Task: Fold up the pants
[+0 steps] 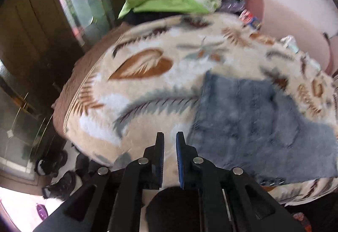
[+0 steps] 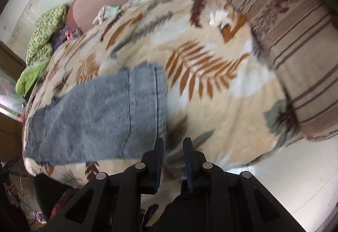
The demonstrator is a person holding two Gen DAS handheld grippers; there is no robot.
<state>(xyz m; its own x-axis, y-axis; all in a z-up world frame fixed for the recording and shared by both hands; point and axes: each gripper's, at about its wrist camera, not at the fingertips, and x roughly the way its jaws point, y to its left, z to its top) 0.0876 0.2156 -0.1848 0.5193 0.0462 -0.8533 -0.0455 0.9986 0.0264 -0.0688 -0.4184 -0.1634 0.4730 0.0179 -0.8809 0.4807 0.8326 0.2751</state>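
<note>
Lying folded (blurred) on the blanket, pants; both grippers' jaws slightly parted, empty.

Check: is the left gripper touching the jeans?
Apart. Left wrist view: left gripper has empty jaws over the blanket, beside the jeans.

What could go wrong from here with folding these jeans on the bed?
1. The folded jeans lie close to the near edge of the leaf-print blanket; a tug might slide them off.
2. Both the left hand-held gripper and right hand-held gripper hover empty with a narrow gap, so thick denim may not fit between the fingers.
3. The plush blanket could get pinched along with the denim.
</note>
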